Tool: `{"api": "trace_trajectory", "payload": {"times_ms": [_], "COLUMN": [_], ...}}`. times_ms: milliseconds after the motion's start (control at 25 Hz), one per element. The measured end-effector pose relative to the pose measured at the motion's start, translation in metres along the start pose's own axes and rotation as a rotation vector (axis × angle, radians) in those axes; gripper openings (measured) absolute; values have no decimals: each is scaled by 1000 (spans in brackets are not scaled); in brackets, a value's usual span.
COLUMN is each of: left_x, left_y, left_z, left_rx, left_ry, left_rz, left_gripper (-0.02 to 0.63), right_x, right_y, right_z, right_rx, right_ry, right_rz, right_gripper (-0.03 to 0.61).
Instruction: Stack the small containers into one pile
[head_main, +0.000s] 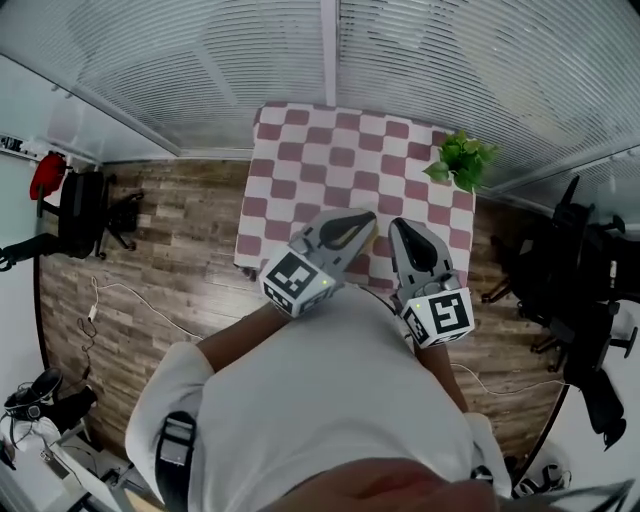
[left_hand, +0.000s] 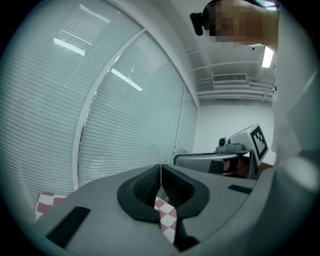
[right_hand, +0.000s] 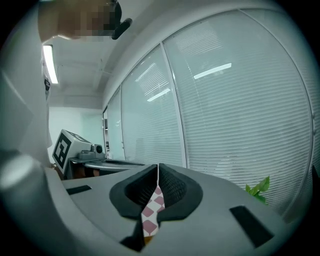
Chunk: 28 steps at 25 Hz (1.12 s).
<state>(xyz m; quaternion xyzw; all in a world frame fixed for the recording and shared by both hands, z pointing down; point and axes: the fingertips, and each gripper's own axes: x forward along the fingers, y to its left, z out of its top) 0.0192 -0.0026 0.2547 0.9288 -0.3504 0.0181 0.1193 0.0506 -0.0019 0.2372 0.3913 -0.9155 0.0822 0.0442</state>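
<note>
No small containers show in any view. In the head view my left gripper (head_main: 367, 219) and my right gripper (head_main: 398, 226) are held side by side over the near edge of the pink-and-white checkered table (head_main: 300, 170). Both are shut with nothing between the jaws. In the left gripper view the left gripper (left_hand: 161, 170) has its pads pressed together, and a strip of checkered cloth shows below them. The right gripper view gives the same picture of the right gripper (right_hand: 158, 168), shut and raised toward the window blinds.
A green potted plant (head_main: 461, 159) stands at the table's far right corner. Window blinds (head_main: 200, 60) run behind the table. A black office chair (head_main: 85, 212) is at the left on the wood floor, dark equipment (head_main: 580, 290) at the right, cables (head_main: 95, 310) on the floor.
</note>
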Motion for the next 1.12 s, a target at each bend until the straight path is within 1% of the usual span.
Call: {"api": "trace_trajectory", "payload": {"times_ms": [160, 360, 640, 960, 1120], "left_x": [3, 1, -1, -5, -4], "left_y": [-3, -7, -10, -10, -9], "left_z": [14, 23, 31, 28, 27], "left_rx": [28, 61, 61, 52, 42], "left_ry": [-27, -49, -75, -74, -75], "left_rz": [-9, -14, -7, 0, 3], "left_gripper": [37, 37, 37, 37, 37], "right_x": [-2, -1, -2, -2, -2], "right_y": [-1, -3, 0, 0, -2], "right_z": [9, 14, 15, 16, 15], "right_rx": [-16, -24, -15, -33, -23], "right_ry": [-18, -35, -37, -36, -36], "right_rz": [-11, -18, -24, -28, -32], "right_gripper": [32, 32, 32, 32, 32]}}
